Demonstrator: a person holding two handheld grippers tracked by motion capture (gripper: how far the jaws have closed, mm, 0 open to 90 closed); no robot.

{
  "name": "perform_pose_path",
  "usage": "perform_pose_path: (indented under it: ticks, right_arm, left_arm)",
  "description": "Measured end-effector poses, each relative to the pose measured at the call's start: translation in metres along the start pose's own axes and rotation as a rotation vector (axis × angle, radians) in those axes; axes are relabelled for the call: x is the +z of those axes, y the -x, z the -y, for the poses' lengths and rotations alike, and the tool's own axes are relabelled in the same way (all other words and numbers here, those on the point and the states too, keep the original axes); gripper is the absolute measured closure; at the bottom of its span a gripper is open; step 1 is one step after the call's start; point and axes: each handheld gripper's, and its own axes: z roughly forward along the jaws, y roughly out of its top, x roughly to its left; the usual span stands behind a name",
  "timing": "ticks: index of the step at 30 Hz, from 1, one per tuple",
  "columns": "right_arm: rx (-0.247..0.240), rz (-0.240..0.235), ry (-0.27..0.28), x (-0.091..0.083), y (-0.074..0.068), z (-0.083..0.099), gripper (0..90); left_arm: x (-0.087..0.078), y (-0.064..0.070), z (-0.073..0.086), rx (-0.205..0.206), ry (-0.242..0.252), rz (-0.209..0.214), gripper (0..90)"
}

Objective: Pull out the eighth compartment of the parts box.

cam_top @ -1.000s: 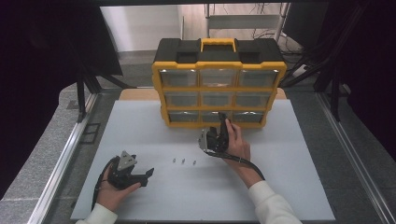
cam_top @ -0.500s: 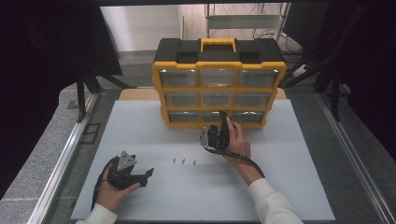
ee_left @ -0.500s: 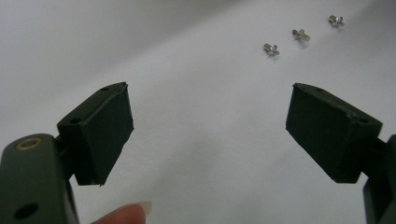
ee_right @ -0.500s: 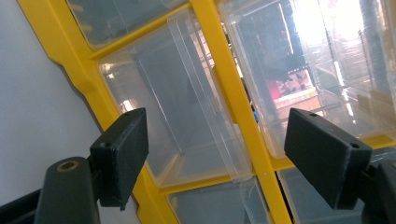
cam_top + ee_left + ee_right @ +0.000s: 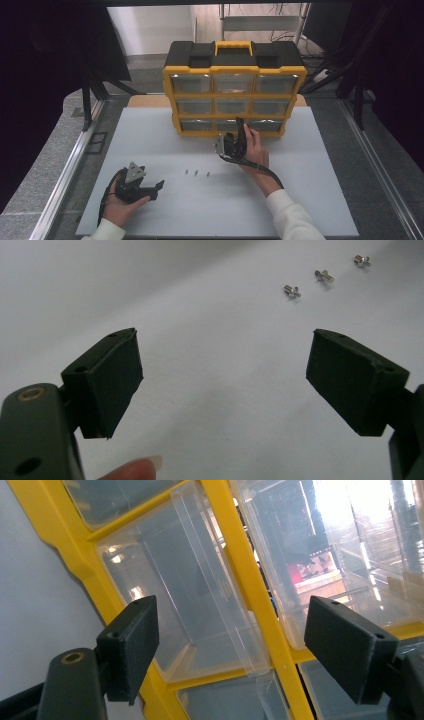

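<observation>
Reaching up to the bottom row of the yellow drawer cabinet (image 5: 233, 95), the right gripper (image 5: 239, 136) has its jaws spread wide and empty, straddling a yellow divider in front of the clear middle drawer (image 5: 200, 605). Resting at seven o'clock on the white table (image 5: 310, 170), the left gripper (image 5: 159, 186) is likewise released, with three small screws (image 5: 196, 173) lying at its two o'clock.

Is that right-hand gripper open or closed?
Open: the right gripper shows its two black jaws wide apart, holding nothing, before the yellow drawer cabinet.

Yellow-and-black organizer (image 5: 234, 75), clear drawers (image 5: 200, 605)
</observation>
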Motion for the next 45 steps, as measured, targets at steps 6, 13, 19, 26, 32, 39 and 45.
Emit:
perform_pose_path:
  ticks: [6, 13, 19, 26, 32, 39, 45]
  right_arm:
    - [0.007, -0.005, 0.000, 0.004, -0.001, 0.000, 22.0]
    - [0.011, -0.005, -0.001, 0.006, -0.001, 0.000, 22.1]
    - [0.015, -0.005, -0.001, 0.009, -0.002, 0.001, 22.4]
    - [0.014, 0.003, -0.002, 0.012, -0.003, 0.003, 23.1]
    - [0.001, 0.003, 0.005, 0.014, -0.003, 0.004, 24.1]
    - [-0.003, -0.004, 0.005, 0.014, -0.005, 0.003, 25.1]
    - [-0.017, -0.007, -0.001, 0.017, -0.008, 0.004, 27.4]
  left_arm:
    - [0.000, 0.000, 0.000, -0.002, 0.000, -0.003, 15.3]
    - [-0.001, 0.000, 0.000, -0.002, 0.000, -0.005, 15.3]
    - [0.000, -0.001, 0.000, -0.001, -0.002, -0.004, 15.3]
    - [0.000, -0.001, 0.001, -0.004, -0.004, -0.005, 15.2]
    - [-0.001, -0.001, 0.001, -0.003, -0.002, -0.007, 15.2]
    - [0.000, -0.001, 0.001, -0.002, -0.004, -0.008, 15.3]
    - [0.000, -0.001, 0.001, -0.002, -0.004, -0.007, 15.3]
